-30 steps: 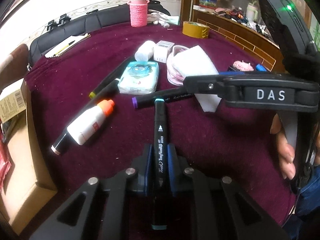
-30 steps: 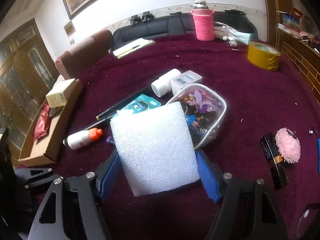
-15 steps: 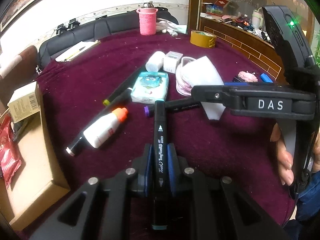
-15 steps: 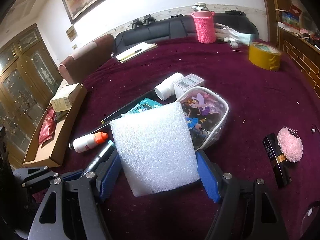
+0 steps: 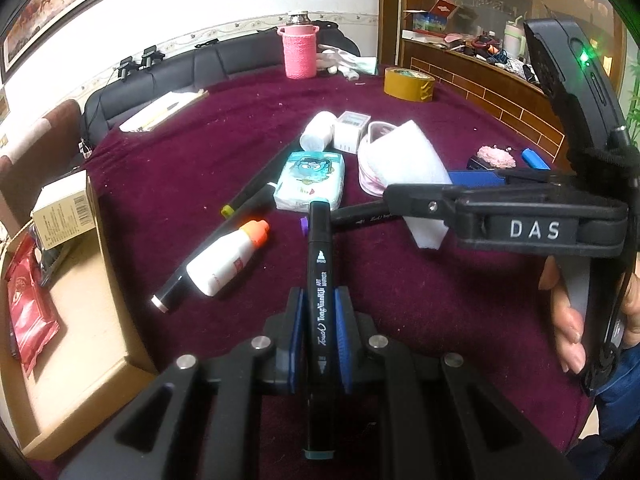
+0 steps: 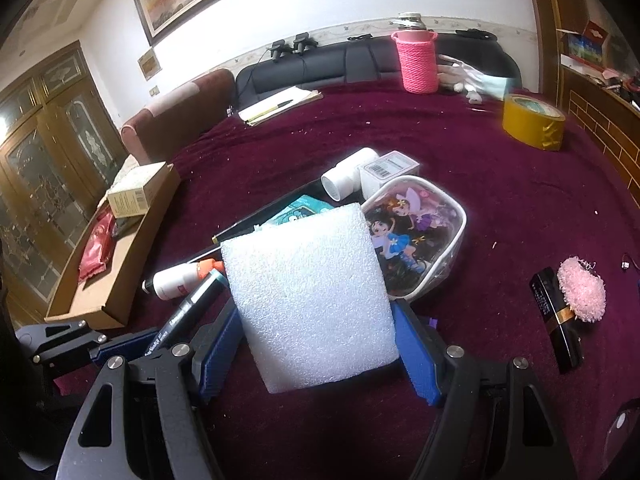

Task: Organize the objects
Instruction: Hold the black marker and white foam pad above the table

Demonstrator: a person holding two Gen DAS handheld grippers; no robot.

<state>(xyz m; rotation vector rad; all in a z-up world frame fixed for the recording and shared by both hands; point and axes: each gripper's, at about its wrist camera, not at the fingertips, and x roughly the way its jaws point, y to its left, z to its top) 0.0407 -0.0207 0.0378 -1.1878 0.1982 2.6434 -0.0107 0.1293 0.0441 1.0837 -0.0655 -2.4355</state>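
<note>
Now the left tool (image 5: 318,338) is nearly closed, clamping one black marker (image 5: 319,280), near the white foam block (image 6: 310,300) that the right tool (image 6: 316,344) grips wide above the desk (image 6: 500,200).

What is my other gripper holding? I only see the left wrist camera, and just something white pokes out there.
Observer: A white foam block, squeezed between the right gripper's two blue pads.
Operator: What's hiding behind it?
Observer: A clear pouch printed with cartoon girls, lying on the table.
Operator: And beside the pink fluffy thing?
Observer: A black tube with a gold band, touching it.
</note>
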